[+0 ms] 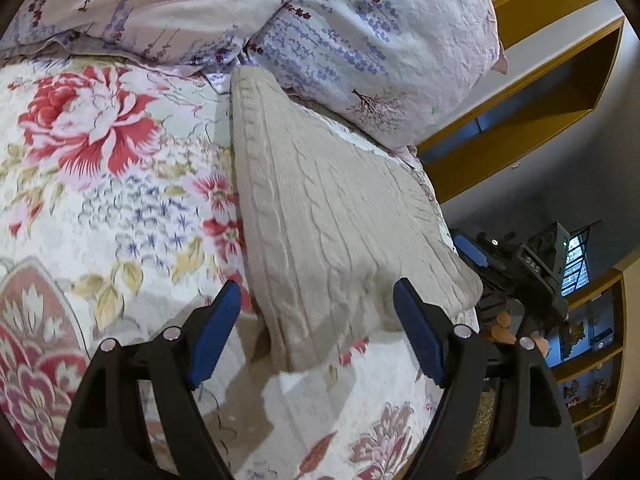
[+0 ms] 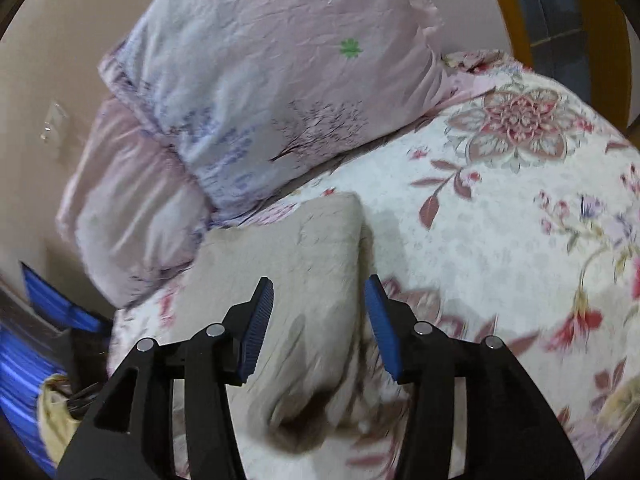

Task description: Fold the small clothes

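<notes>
A beige cable-knit garment (image 1: 336, 216), judged soft, limp and light, is shown folded on the bed (image 1: 100, 200) ahead of both grippers' parted, empty jaws, best pinched at a corner.

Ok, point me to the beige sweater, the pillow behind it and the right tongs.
beige sweater (image 1: 328, 216): left wrist view, middle of the cable-knit panel.
pillow (image 1: 384, 40): left wrist view, middle of its flowered face.
right tongs (image 2: 319, 320): right wrist view, midway between the blue tips, which stand apart.
</notes>
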A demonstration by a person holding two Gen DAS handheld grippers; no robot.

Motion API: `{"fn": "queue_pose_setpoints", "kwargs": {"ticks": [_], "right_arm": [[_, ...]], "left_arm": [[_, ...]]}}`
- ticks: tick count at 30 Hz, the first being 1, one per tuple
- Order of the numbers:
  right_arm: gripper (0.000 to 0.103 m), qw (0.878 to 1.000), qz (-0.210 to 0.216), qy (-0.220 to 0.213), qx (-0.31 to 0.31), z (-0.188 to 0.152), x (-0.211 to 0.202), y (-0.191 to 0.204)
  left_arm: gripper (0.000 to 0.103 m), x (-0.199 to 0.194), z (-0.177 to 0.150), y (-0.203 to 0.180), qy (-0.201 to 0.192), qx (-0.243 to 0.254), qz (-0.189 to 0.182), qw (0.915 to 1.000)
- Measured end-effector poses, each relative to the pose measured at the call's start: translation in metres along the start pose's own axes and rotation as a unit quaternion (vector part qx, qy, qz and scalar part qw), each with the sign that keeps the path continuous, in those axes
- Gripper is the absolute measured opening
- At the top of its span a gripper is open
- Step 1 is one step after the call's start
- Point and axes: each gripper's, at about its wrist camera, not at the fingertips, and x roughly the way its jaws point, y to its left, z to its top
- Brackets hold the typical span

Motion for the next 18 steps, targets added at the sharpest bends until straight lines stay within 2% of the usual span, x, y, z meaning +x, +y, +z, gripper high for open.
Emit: {"fn": "queue_pose_setpoints", "kwargs": {"ticks": [5,9,11,14,15,18], "right_arm": [[0.049,0.999,0.032,0.025,0.009,-0.02,-0.011,-0.002],[0.042,0.998,0.041,0.037,0.009,-0.033,-0.013,0.0],[0.037,0.998,0.044,0.043,0.002,-0.038,-0.014,0.002],[0.012,0.998,0.033,0.056,-0.024,-0.044,-0.011,0.011],[0.011,0.998,0.024,0.053,-0.037,-0.045,-0.012,0.014],[0.009,0.998,0.016,0.01,-0.063,-0.044,-0.03,0.025]], "left_arm": [[0.068,0.0,-0.015,-0.003,0.015,-0.007,-0.003,0.9999],[0.057,0.003,-0.02,0.002,0.026,-0.024,0.001,0.9994],[0.05,0.005,-0.022,0.004,0.032,-0.03,-0.001,0.999],[0.033,0.008,-0.022,0.005,0.035,-0.028,0.008,0.999],[0.024,0.008,-0.022,0.006,0.036,-0.028,0.008,0.9989],[0.017,0.0,-0.021,0.008,0.027,-0.023,0.0,0.9994]]}}
